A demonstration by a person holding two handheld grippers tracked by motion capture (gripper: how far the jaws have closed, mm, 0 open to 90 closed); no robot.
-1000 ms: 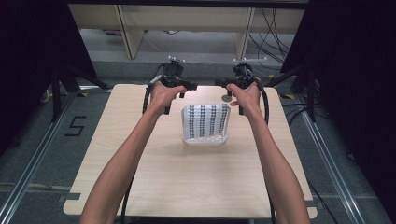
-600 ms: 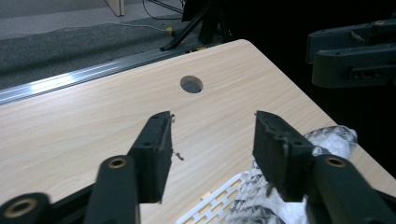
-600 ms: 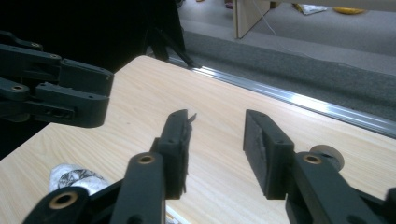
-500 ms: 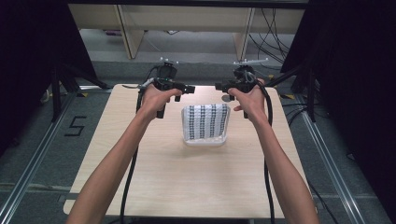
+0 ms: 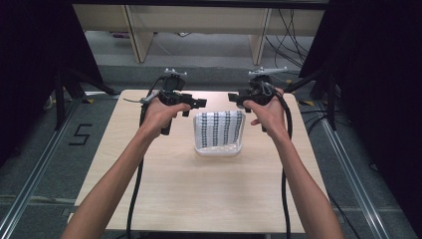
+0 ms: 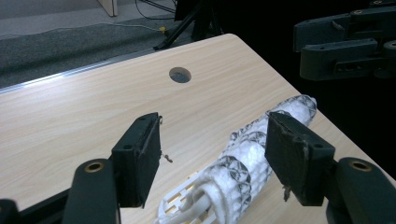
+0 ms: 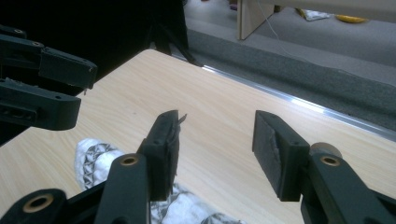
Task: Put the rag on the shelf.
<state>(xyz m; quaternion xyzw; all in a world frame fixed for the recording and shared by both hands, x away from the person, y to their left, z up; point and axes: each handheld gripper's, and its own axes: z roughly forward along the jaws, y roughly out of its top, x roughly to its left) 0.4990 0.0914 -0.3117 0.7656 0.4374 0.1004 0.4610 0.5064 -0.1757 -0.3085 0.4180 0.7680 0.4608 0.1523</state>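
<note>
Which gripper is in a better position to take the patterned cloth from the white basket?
Probably left. The left gripper is open with the patterned cloth between its jaws; the right gripper, also open, aims past it at the table.

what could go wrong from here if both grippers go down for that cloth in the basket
1. The left gripper and right gripper hang open, pointing at each other over the far end of the white basket; closing in together, they might collide.
2. The patterned cloth is rolled and sits loosely in the basket, so a pull from one end may unroll it.
3. The basket looks light; lifting the cloth could drag it across the table.
</note>
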